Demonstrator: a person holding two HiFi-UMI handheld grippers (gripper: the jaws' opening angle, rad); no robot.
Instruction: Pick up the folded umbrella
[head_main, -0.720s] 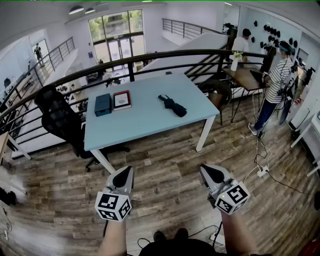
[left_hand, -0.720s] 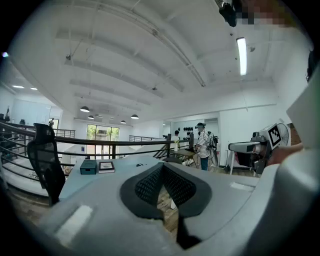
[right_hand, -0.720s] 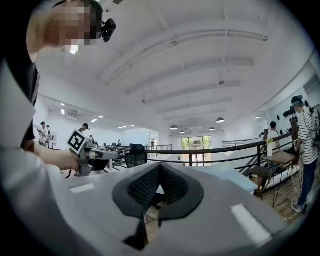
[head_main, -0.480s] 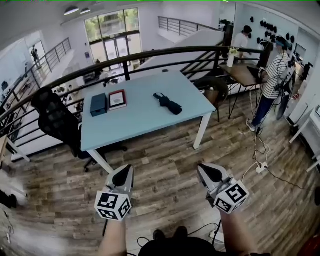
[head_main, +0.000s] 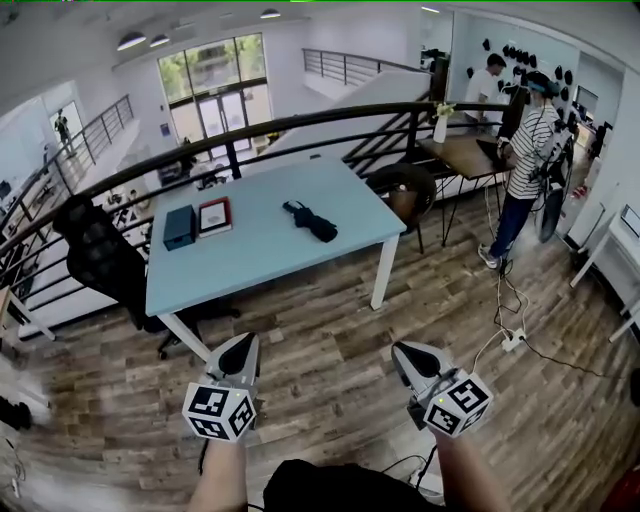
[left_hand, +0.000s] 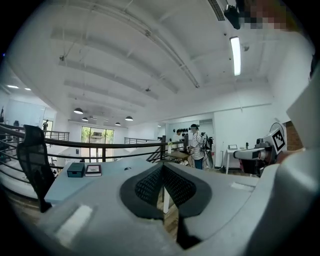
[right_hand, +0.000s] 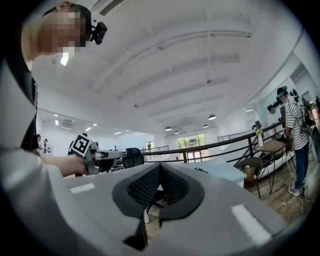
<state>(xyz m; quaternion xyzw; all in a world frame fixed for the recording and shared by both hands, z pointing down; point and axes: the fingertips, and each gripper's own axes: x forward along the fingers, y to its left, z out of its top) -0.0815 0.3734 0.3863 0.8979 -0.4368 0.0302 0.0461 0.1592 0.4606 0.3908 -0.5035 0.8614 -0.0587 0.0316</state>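
Head view: the left claw (head_main: 242, 350) and the right claw (head_main: 410, 358) are held level above the wooden floor (head_main: 330, 320); both are seen pressed shut, with nothing gripped; well ahead of them, untouched, the folded umbrella (head_main: 310, 221) is laid on the desk (head_main: 260, 265); a dark box (head_main: 180, 226) is set farther left.

Bright, even light; perhaps slight fisheye-edge blur.
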